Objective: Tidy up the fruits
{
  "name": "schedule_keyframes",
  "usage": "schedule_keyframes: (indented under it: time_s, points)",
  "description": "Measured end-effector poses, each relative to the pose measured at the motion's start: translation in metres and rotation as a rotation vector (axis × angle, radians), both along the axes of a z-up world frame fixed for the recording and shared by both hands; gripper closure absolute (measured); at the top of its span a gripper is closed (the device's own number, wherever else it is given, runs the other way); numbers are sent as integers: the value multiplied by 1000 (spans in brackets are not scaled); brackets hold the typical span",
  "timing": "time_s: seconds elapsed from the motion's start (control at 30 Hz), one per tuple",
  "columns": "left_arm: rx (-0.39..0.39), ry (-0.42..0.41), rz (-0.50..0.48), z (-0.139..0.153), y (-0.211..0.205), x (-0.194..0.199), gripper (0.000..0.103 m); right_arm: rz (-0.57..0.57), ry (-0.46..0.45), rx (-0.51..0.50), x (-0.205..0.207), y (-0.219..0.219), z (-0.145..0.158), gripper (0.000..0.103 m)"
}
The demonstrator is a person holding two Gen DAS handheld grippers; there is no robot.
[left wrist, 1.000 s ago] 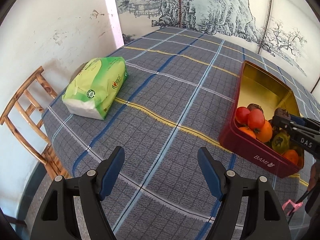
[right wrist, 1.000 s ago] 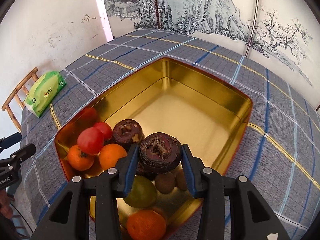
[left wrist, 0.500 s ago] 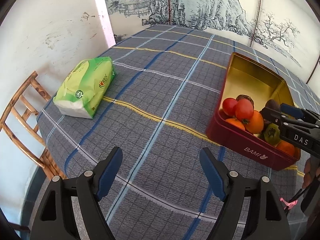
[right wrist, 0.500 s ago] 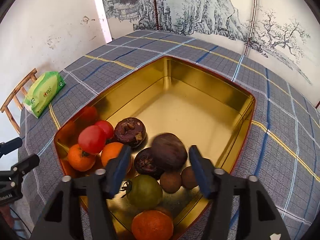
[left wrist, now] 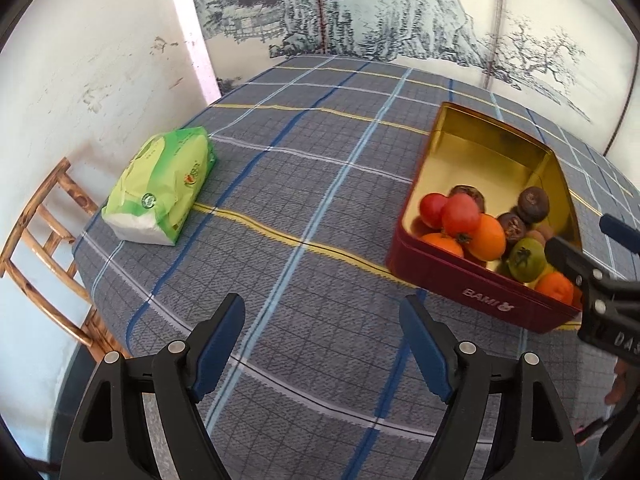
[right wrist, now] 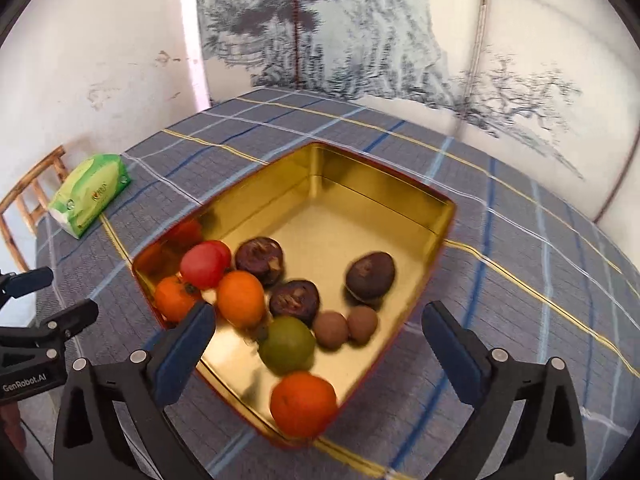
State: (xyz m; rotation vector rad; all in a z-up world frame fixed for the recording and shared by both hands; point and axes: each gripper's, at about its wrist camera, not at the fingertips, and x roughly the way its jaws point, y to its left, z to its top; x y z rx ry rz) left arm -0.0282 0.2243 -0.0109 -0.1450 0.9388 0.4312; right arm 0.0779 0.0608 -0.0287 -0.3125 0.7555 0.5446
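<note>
The right gripper (right wrist: 318,342) hangs over the near corner of a red tin (right wrist: 384,184) with a gold inside; its jaws have just been opening and now stand wide apart with nothing between them. A dark purple fruit (right wrist: 370,276) lies alone on the gold floor of the tin, blurred, apart from the rest and toward the right wall. The other fruits crowd the near left part of the tin: two red ones (right wrist: 202,266), three orange ones (right wrist: 240,298), two more dark purple ones (right wrist: 259,258), a green one (right wrist: 286,344) and two small brown ones (right wrist: 330,330) touching each other. The far half of the tin is bare gold. The left gripper (left wrist: 322,344) hovers above the checked tablecloth (left wrist: 280,184) to the left of the tin, its jaws apart and holding nothing. A green packet (left wrist: 160,188) lies on the cloth near the table's left edge, well apart from the tin, with a wooden chair (left wrist: 36,232) beside the table behind it. A painted landscape screen (left wrist: 360,8) stands behind the table.
</note>
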Motion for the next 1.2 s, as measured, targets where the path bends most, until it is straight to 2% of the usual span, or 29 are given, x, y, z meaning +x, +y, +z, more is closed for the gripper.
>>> schedule_keyframes:
  time_s: [0.17,0.43,1.2]
  points:
    - [9,2,-28,1,-11,2,23,-46,0,16,-14,-19,-3,1]
    - [18,9,-61,1,-29,6,23,-81,68,27,-32,-40,-15,1]
    - [33,29,-94,1,-49,13,23,-52,104,-8,-39,-44,-26,1]
